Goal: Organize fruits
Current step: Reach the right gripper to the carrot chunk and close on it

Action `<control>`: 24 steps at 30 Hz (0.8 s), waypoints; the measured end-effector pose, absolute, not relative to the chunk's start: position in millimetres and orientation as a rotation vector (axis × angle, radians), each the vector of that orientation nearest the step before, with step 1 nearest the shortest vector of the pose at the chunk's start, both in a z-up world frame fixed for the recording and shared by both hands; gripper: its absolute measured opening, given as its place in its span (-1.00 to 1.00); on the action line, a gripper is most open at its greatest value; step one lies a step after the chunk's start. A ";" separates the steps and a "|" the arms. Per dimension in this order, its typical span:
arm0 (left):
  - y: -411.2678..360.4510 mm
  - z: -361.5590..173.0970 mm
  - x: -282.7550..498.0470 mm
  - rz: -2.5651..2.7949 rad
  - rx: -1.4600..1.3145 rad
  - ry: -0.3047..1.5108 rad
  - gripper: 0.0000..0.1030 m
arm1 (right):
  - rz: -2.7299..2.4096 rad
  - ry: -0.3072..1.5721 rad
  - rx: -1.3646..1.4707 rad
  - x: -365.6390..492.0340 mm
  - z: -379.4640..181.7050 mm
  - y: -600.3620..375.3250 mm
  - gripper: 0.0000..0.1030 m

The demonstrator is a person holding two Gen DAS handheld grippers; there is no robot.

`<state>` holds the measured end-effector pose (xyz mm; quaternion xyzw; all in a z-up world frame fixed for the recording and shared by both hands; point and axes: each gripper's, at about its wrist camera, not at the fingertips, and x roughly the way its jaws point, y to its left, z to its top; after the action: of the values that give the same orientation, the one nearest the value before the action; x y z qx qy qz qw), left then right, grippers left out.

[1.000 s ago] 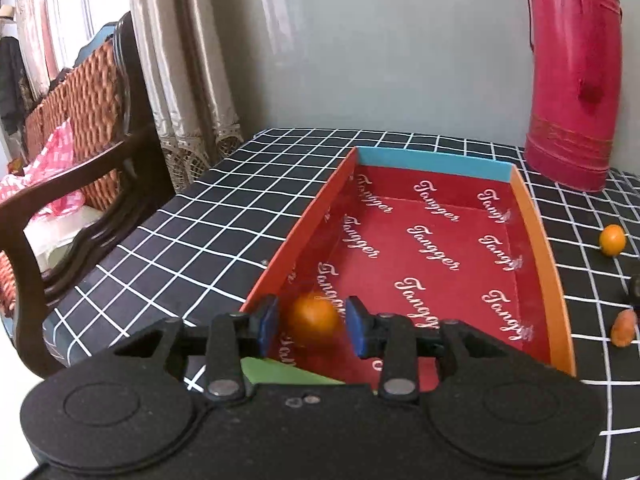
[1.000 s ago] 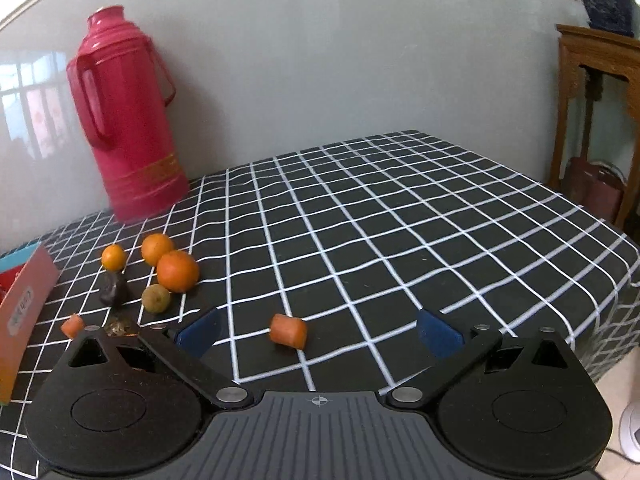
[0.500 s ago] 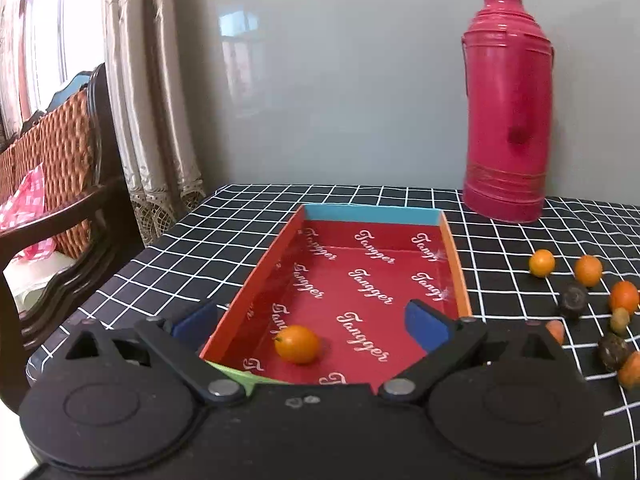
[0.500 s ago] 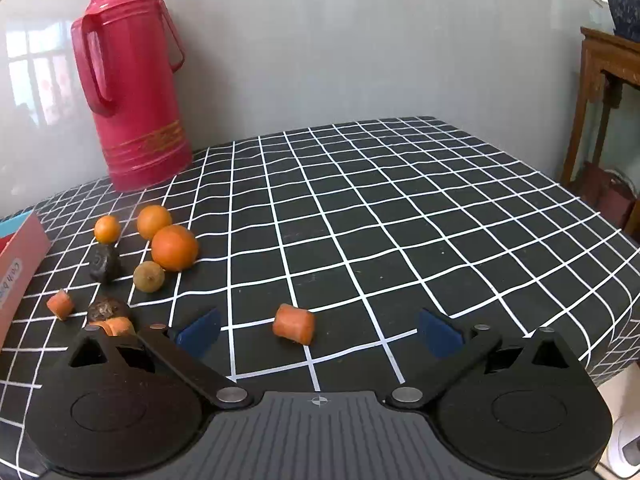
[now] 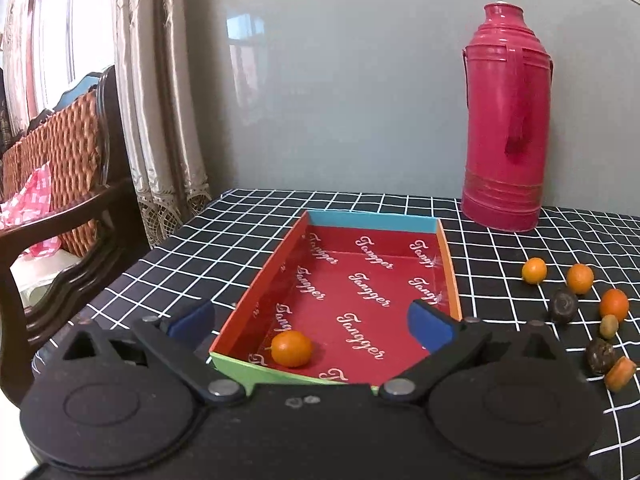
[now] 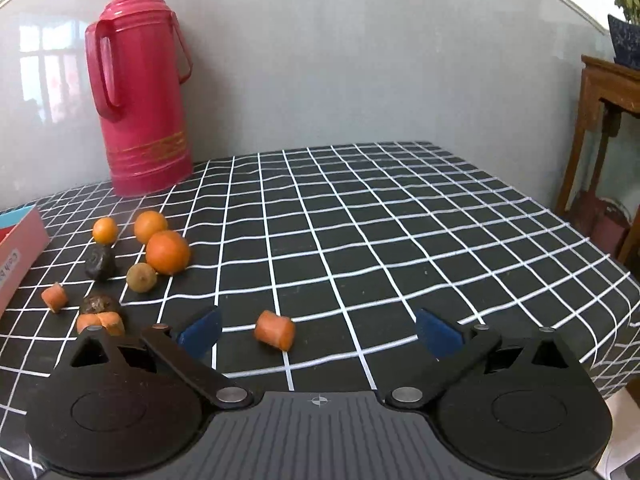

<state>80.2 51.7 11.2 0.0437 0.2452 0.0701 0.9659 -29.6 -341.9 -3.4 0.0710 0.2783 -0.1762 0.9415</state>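
Observation:
A small orange fruit [image 5: 291, 348] lies in the near left corner of the red box [image 5: 352, 300] on the checked tablecloth. My left gripper [image 5: 310, 326] is open and empty, held above and just short of the box's near end. In the right wrist view, a large orange [image 6: 167, 252], two smaller oranges [image 6: 150, 227] [image 6: 105, 230], dark round fruits [image 6: 100, 263], a greenish fruit [image 6: 141, 277] and carrot pieces [image 6: 54, 297] lie in a cluster at the left. My right gripper [image 6: 318, 334] is open and empty, with a carrot piece [image 6: 275, 330] between its fingers' line, on the cloth.
A tall pink thermos [image 5: 506, 128] [image 6: 142, 92] stands at the back by the wall. A wicker chair [image 5: 60, 160] stands off the table's left edge. A wooden side table [image 6: 608, 140] stands beyond the right edge. The table's right edge [image 6: 624, 280] is near.
My left gripper opened and let go of the small orange, which now lies in the box; the gripper then drew back and up. My right gripper moved slightly closer to the carrot piece.

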 end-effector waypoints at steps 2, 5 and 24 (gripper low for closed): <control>52.2 10.4 80.7 0.144 0.086 0.502 0.88 | -0.348 0.556 0.129 -25.6 -4.0 -337.1 0.99; 55.1 10.6 80.6 0.147 0.076 0.504 0.88 | -0.326 0.572 0.105 -16.0 -7.9 -330.2 0.42; 90.7 15.7 84.4 0.248 -0.055 0.529 0.88 | -0.223 0.534 0.152 -3.1 -8.0 -311.7 -0.52</control>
<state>84.4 90.7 15.7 -0.0269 0.2607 0.1225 0.9572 -3.1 -311.7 -8.0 0.0748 0.2632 -0.1099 0.9555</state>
